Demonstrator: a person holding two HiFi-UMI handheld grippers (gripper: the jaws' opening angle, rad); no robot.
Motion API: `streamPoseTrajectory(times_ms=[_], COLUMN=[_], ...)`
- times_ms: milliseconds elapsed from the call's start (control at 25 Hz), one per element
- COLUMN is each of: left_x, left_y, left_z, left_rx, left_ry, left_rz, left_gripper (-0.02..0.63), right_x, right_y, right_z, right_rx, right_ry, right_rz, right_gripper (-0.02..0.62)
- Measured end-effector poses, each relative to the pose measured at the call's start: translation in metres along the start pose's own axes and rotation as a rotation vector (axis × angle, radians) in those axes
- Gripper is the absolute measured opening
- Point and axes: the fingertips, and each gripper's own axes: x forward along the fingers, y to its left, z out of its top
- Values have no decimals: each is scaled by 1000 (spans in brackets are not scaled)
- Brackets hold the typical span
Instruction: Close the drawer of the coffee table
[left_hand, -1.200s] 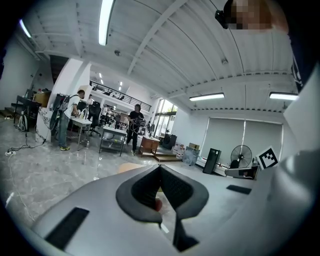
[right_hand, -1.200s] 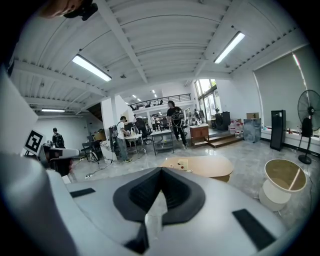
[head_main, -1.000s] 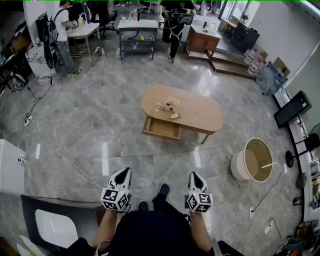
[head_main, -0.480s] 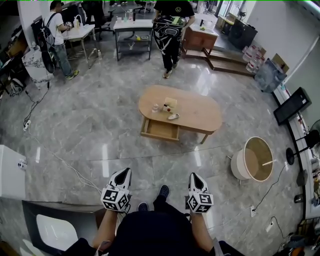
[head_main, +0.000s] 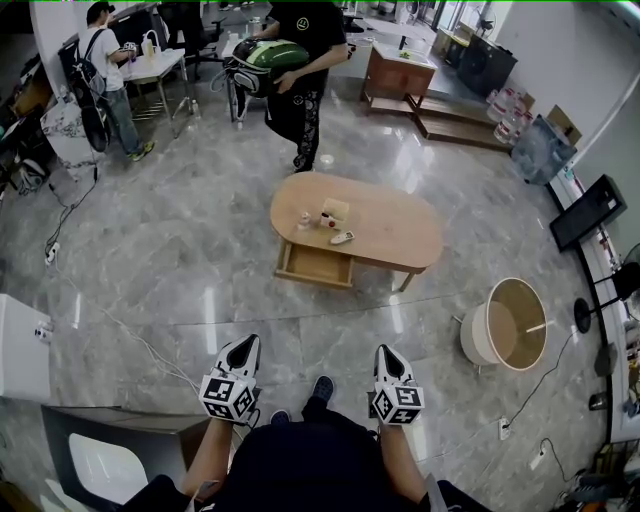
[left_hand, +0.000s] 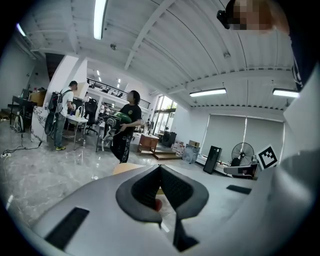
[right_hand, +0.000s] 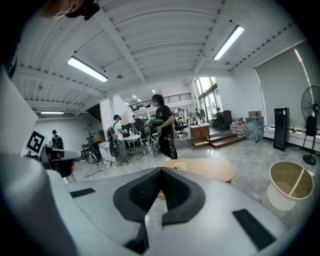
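Two claws, left gripper (head_main: 243, 352) and right gripper (head_main: 388, 354), both pressed together on nothing, low by my legs. Drawer (head_main: 318, 266) stands open under the table (head_main: 405, 228), well ahead. Approach step, I judge; next I walk up and push its front.

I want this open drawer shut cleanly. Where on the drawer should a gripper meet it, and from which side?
The middle of the front panel of the drawer, from the side nearest you. It sticks out of the coffee table toward you, so a centred push should slide it straight in. No handle is visible.
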Motion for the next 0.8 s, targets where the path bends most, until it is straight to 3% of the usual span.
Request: streamPoseTrajectory(times_ms=[400,800], left_x=[60,82], left_y=[-18,-34], left_z=[13,26], left_rx=[19,11], left_ry=[-18,-37], left_rz=[43,82], left_gripper=[25,25], right_x=[41,47], right_y=[-49,-86], right_z=[24,35], right_rx=[-13,26], right_ry=[-6,1], right_rz=[44,41], right_gripper=[26,26])
